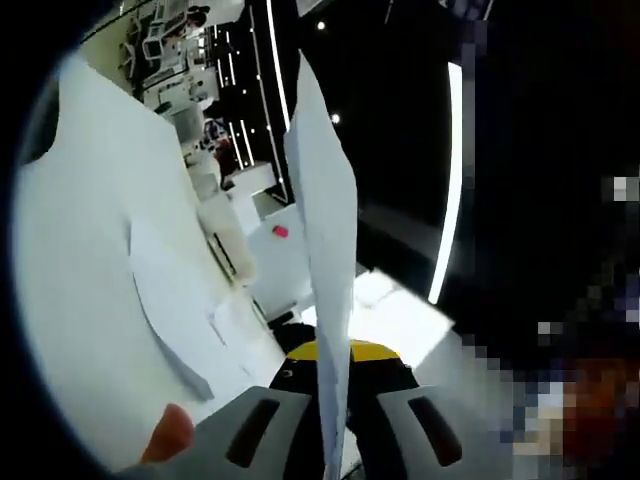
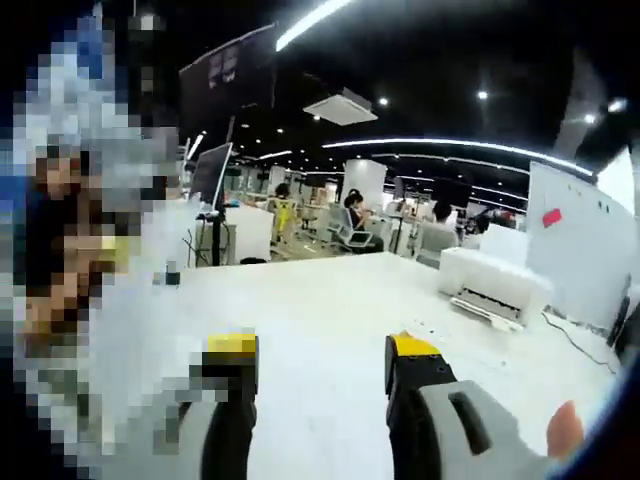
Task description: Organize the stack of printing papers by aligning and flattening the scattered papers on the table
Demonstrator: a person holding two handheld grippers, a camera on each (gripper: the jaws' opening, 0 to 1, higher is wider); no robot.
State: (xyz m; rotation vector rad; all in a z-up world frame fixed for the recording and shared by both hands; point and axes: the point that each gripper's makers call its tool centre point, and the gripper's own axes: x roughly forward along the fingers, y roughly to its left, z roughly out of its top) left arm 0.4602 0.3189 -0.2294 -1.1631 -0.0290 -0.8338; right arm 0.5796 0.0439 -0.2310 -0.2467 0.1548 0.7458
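In the left gripper view my left gripper (image 1: 335, 352) is shut on a white sheet of paper (image 1: 325, 210). The sheet shows edge-on and rises from between the yellow-tipped jaws toward the top of the view. The white table (image 1: 80, 250) lies tilted along the left side, with another sheet (image 1: 170, 300) flat on it and a smaller piece (image 1: 235, 322) beside that. In the right gripper view my right gripper (image 2: 322, 352) hangs open over the bare white table (image 2: 320, 300), nothing between its yellow-tipped fingers (image 2: 232, 345).
A white printer (image 2: 495, 282) stands at the table's far right, with a whiteboard (image 2: 578, 250) carrying a pink note behind it. Monitors (image 2: 212, 170) stand at the far left edge. People sit at desks in the background. A person's fingertip (image 2: 565, 430) rests on the right gripper's handle.
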